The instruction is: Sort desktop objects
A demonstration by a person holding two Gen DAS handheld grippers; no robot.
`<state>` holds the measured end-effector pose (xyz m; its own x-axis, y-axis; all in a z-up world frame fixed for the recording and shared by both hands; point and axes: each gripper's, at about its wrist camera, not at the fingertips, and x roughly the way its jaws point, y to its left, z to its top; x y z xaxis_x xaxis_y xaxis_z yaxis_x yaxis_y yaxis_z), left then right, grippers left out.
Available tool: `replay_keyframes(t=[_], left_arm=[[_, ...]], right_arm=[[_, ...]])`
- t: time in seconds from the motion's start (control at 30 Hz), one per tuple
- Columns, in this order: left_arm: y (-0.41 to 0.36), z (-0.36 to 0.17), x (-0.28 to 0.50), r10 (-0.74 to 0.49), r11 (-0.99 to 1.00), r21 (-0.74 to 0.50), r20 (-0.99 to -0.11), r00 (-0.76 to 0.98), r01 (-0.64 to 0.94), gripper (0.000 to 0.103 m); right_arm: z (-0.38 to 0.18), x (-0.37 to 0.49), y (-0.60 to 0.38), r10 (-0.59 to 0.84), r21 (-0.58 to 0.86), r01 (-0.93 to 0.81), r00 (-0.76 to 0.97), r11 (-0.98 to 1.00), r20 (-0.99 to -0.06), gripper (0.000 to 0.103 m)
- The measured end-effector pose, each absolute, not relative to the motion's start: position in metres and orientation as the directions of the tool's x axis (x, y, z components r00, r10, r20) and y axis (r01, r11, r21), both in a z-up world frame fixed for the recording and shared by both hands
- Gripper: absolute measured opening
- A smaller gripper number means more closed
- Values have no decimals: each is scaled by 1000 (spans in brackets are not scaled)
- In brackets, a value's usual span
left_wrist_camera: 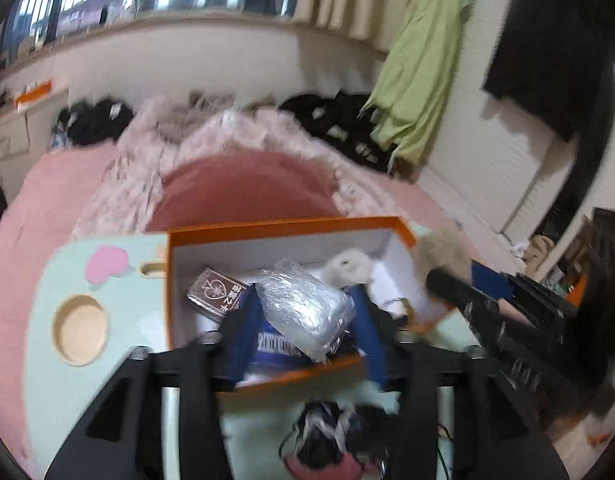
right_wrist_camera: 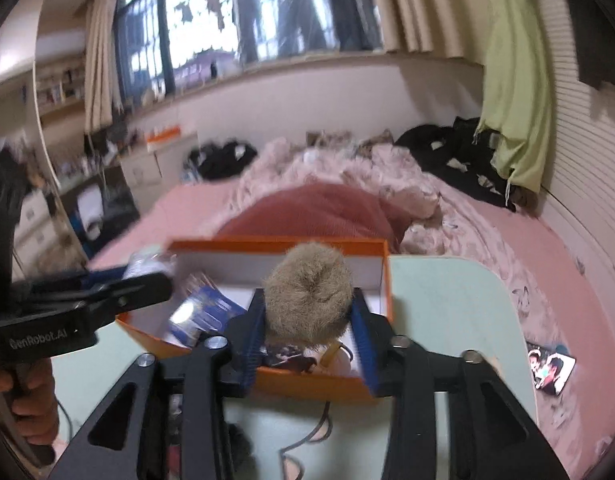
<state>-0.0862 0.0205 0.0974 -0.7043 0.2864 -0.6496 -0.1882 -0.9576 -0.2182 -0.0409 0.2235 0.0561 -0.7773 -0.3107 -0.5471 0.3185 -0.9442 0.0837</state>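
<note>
Left wrist view
Left claw [left_wrist_camera: 305, 316]: black frame, blue ribbed pads, clamped on a crinkled clear plastic packet [left_wrist_camera: 305, 308] above the box.
Box [left_wrist_camera: 291, 226]: rectangular cardboard, orange outside, white inside, open top.
Box contents: brown glossy card pack [left_wrist_camera: 217, 292] with a heart emblem; small white fluffy ball [left_wrist_camera: 347, 268].
Surface [left_wrist_camera: 119, 344]: pale mint, smooth, rounded corner, a round wooden recess [left_wrist_camera: 80, 330] and a pink heart mark [left_wrist_camera: 107, 265].
Foreground: dark tangled item [left_wrist_camera: 331, 432] on the surface in front of the box; blurred, cannot be identified.

Right wrist view
Right claw [right_wrist_camera: 309, 320]: black frame, blue ribbed pads, closed on a beige fur pompom [right_wrist_camera: 307, 290], round and dense, held over the near part of the box [right_wrist_camera: 279, 245].
Box contents: blue glossy packet [right_wrist_camera: 205, 312]; dark printed card [right_wrist_camera: 285, 354] below the pompom.
Left claw [right_wrist_camera: 147, 284]: enters from the left over the box's left end.
Bed [right_wrist_camera: 547, 264]: pink sheet, crumpled floral quilt [right_wrist_camera: 387, 176], photo card [right_wrist_camera: 551, 366] lying beside the surface [right_wrist_camera: 443, 296].
</note>
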Motion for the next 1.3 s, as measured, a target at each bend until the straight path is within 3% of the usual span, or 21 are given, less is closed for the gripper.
replay_keyframes(t=[0.03, 0.1, 0.13, 0.2, 0.27, 0.43, 0.7, 0.77, 0.83, 0.9, 0.93, 1.3], left_arm=[[20, 91, -95, 252, -966, -212, -673, -696, -144, 67], [16, 83, -101, 211, -973, -213, -679, -703, -86, 67], [12, 81, -98, 228, -968, -235, -664, -712, -91, 67], [8, 81, -87, 263, -956, -274, -640, -722, -104, 67], [6, 84, -72, 294, -947, -290, -621, -726, -135, 71], [13, 84, -25, 276, -960, -211, -640, -717, -181, 73], [24, 19, 22, 120, -987, -35, -799, -590, -154, 74], [24, 10, 30, 52, -992, 29, -795, -605, -124, 85], [24, 8, 31, 78, -990, 6, -799, -597, -138, 86], [22, 6, 30, 69, -993, 5, -801, -595, -121, 97], [21, 4, 29, 63, -993, 5, -806, -588, -114, 103], [19, 1, 28, 64, -994, 2, -805, -590, -111, 103]], right_arm=[[51, -47, 221, -288, 63, 308, -773, -949, -565, 63], [43, -50, 223, -261, 54, 282, -774, -958, -577, 67], [42, -46, 227, -273, 75, 282, -774, -956, -572, 67], [43, -34, 237, -300, 112, 287, -780, -951, -550, 80], [46, -18, 241, -291, 107, 277, -802, -955, -522, 83], [35, 26, 238, -252, 21, 293, -781, -956, -571, 85], [-16, 66, 237, -276, 17, 364, -674, -931, -685, 85], [-25, 63, 238, -257, 23, 342, -659, -940, -707, 85], [-28, 57, 241, -237, 30, 311, -655, -950, -717, 91], [-32, 55, 241, -190, -1, 279, -657, -960, -729, 103], [-34, 55, 241, -180, -9, 273, -659, -962, -731, 103], [-36, 54, 242, -175, -14, 270, -662, -963, -729, 103]])
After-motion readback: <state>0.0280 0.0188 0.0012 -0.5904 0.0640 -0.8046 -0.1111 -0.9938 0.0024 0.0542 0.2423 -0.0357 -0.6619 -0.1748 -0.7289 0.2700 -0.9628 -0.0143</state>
